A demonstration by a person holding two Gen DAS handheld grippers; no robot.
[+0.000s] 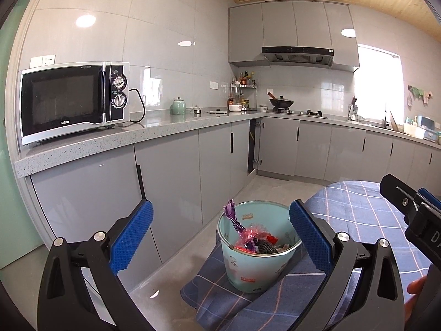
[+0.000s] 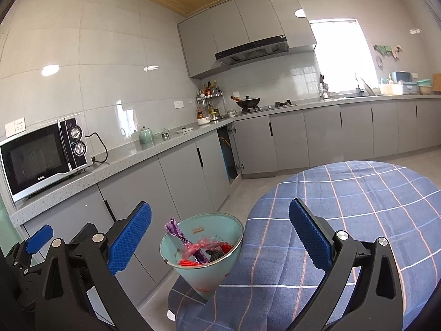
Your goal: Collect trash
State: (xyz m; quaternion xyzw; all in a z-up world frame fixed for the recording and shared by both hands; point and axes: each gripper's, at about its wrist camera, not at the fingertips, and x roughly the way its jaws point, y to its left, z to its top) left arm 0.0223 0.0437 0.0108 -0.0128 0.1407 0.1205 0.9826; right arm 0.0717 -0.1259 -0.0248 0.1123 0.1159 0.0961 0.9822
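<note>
A pale green trash bucket (image 1: 256, 267) stands on the floor beside the round table, against the hanging blue checked tablecloth (image 1: 366, 212). It holds wrappers: a purple one (image 1: 233, 216) poking above the rim, a pink crinkled one (image 1: 252, 233), red bits and a dark object. In the right wrist view the bucket (image 2: 205, 273) sits low at centre with the purple wrapper (image 2: 176, 230) sticking up. My left gripper (image 1: 220, 237) is open above and in front of the bucket, nothing between its blue pads. My right gripper (image 2: 220, 237) is open too, empty, over the table's edge.
A grey kitchen counter (image 1: 154, 132) runs along the left wall with a microwave (image 1: 74, 99), a green jar (image 1: 178, 106) and a spice rack. Grey cabinets line the walls; one corner door (image 1: 255, 146) stands ajar. A wok (image 1: 281, 102) sits on the stove. Grey floor lies between table and cabinets.
</note>
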